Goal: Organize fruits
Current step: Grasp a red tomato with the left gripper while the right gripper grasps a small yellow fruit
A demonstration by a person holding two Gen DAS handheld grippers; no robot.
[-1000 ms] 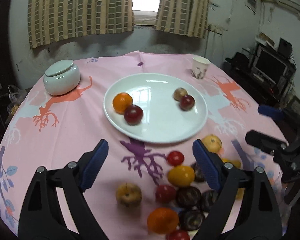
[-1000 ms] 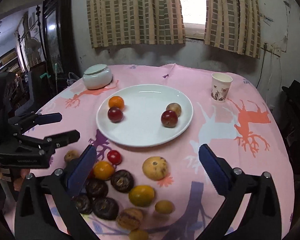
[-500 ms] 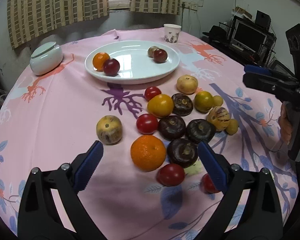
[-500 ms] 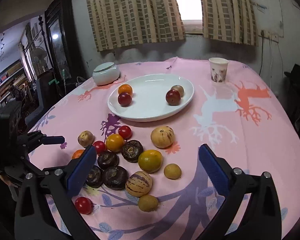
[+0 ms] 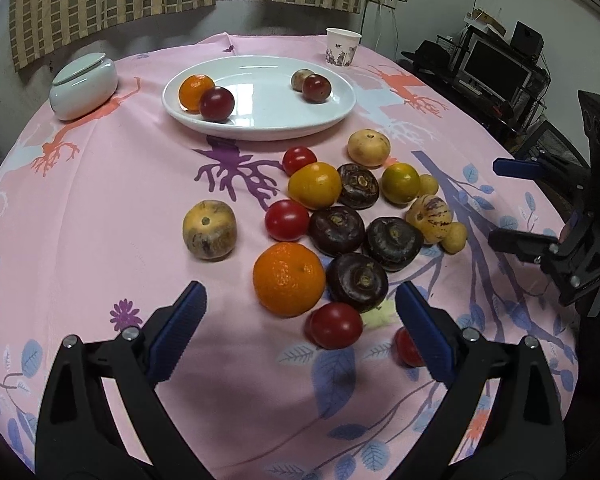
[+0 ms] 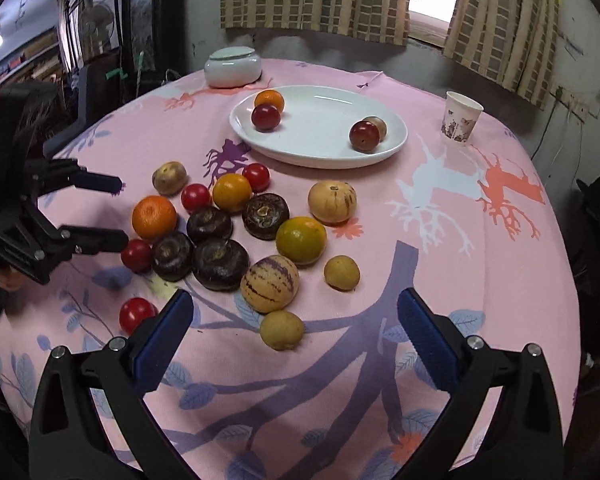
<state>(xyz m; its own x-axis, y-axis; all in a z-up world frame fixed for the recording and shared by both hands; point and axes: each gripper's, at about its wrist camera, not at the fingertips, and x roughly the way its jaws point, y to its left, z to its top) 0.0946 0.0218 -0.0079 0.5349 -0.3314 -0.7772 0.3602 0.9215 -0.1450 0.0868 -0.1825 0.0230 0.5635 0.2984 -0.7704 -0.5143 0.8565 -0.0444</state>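
A white plate at the table's far side holds an orange, two dark red fruits and a brownish one. Several loose fruits lie in a cluster on the pink cloth nearer me: a big orange, dark purple mangosteens, red tomatoes, yellow melons. My left gripper is open and empty, low over the cloth just short of the big orange. My right gripper is open and empty, near a small yellow fruit.
A pale lidded jar stands left of the plate. A paper cup stands right of it. Curtains and a window lie behind the table. A monitor and shelves are at the right in the left wrist view.
Both grippers have drawn back from the plate and come down toward the fruit cluster, which now fills the middle of both views. Both stay open.
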